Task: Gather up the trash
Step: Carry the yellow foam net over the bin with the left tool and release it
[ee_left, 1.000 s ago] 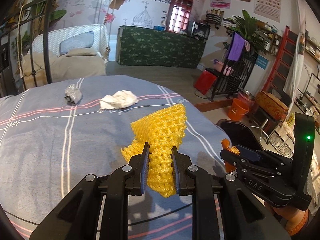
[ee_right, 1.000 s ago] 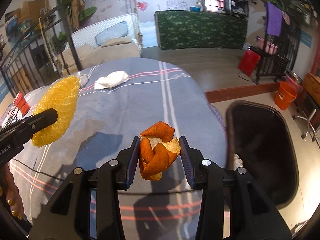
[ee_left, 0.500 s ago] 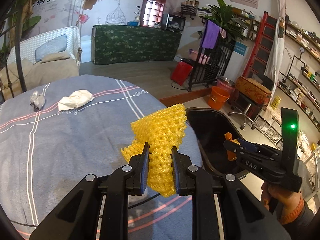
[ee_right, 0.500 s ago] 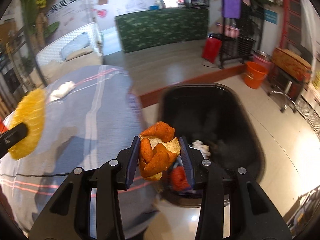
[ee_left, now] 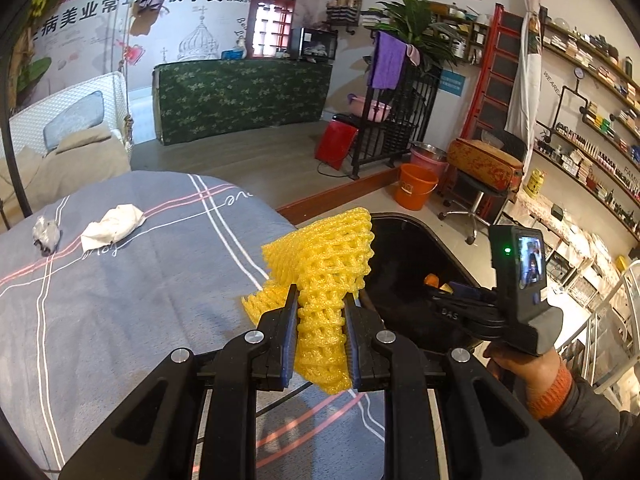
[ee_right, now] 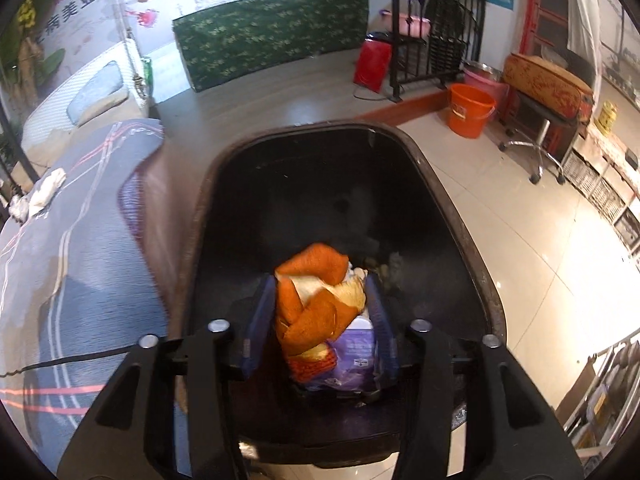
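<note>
While the bin waits: both hands carry trash.
Right gripper (ee_right: 320,320): jaws part-open, peel (ee_right: 316,300) between them, over the bin (ee_right: 460,208) for dropping.
Left gripper (ee_left: 320,320): clamps yellow netting (ee_left: 324,272) above the bedspread (ee_left: 120,300), bin-bound.

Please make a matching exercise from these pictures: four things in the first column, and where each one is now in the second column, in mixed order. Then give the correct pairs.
Things:
1. yellow foam net
2. orange peel
3. white crumpled tissue
4. orange bucket

Places:
A. standing on the floor, beyond the black trash bin
B. between the fingers of the right gripper, over the bin's opening
C. lying on the grey striped cloth
D. gripped in the left gripper, above the edge of the cloth

Pairs: 1-D, 2-B, 3-C, 4-A
</note>
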A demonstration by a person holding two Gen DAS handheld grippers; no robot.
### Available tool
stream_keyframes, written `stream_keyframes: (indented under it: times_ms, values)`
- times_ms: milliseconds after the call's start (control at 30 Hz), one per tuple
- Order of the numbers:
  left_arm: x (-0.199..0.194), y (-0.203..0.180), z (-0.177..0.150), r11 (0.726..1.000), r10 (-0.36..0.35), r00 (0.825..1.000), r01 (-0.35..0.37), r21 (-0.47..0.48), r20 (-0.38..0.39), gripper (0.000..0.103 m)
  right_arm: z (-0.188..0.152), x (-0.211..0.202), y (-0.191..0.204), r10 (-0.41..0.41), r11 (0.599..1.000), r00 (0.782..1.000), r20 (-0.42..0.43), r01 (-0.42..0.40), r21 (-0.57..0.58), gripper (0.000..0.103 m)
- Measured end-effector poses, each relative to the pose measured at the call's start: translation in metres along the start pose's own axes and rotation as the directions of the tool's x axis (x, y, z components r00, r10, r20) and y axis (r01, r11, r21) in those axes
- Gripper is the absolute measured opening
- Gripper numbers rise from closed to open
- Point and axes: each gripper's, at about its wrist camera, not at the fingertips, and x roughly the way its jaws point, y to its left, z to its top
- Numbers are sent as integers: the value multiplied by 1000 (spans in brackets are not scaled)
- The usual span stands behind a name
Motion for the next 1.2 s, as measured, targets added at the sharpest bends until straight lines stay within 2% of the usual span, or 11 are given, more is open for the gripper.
stream_keyframes:
  times_ms: [100,333,400,500,700,767,933,1000,1200]
  values:
    - [2,-2,-1,1000,-3,1000,3,1,-6,20,-4,-2,1,-3,1000,1000,1,3,-5,57]
    - [7,-13,4,999,-20,1000,21,25,-11,20,-7,-18,-2,15,1000,1000,15,-15,14,57]
    - [8,-18,7,999,-35,999,35,37,-8,20,-10,-25,-3,18,1000,999,28,-18,22,59]
    - [14,-25,10,997,-65,998,65,46,-15,20,-11,-36,-5,13,999,998,54,-15,29,68]
    - [27,-41,16,991,-107,994,110,72,-36,20,-15,-55,-9,8,999,997,83,-11,33,69]
    - [35,-50,19,988,-121,992,125,89,-46,20,-16,-59,-11,8,999,996,87,-11,40,72]
    - [58,-66,23,979,-177,979,186,87,-101,20,-22,-70,-19,1,998,995,102,-7,63,77]
    - [71,-74,23,972,-207,968,219,79,-139,20,-24,-74,-22,-6,998,994,106,-2,70,78]
    - [101,-95,28,964,-226,953,249,96,-202,20,-35,-82,-38,-25,994,994,106,13,108,80]
